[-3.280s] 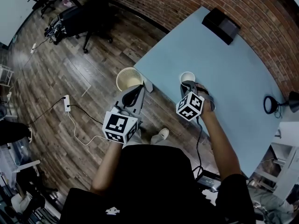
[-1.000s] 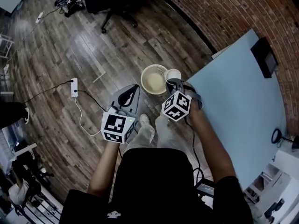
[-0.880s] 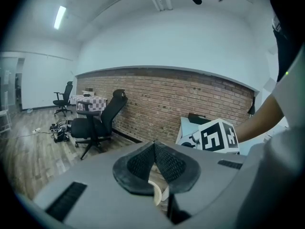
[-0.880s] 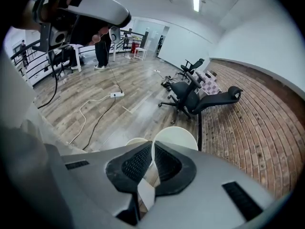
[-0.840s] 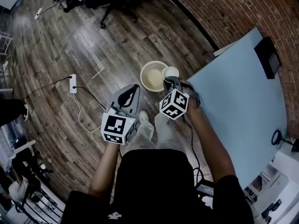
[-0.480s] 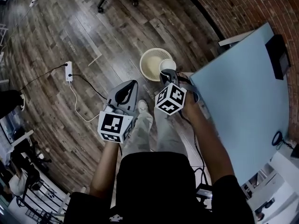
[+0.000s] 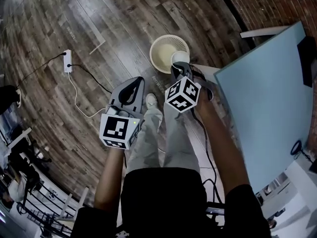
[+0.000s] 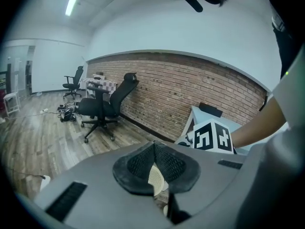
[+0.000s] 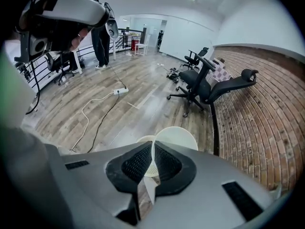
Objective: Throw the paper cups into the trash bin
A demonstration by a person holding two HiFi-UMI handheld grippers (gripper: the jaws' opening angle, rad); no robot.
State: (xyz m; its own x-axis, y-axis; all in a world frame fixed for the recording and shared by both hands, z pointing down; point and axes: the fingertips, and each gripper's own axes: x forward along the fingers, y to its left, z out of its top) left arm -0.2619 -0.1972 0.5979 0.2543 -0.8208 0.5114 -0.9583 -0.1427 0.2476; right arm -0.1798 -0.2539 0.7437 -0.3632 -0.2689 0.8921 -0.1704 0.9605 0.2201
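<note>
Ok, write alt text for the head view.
Seen from above, the right gripper pinches a paper cup by its rim over the edge of a cream mesh trash bin on a wooden floor. The left gripper, shut and empty, hangs to its left.

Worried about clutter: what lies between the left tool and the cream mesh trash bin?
Only bare wooden floor separates the shut left tool from the round cream mesh trash bin, in the head view.
</note>
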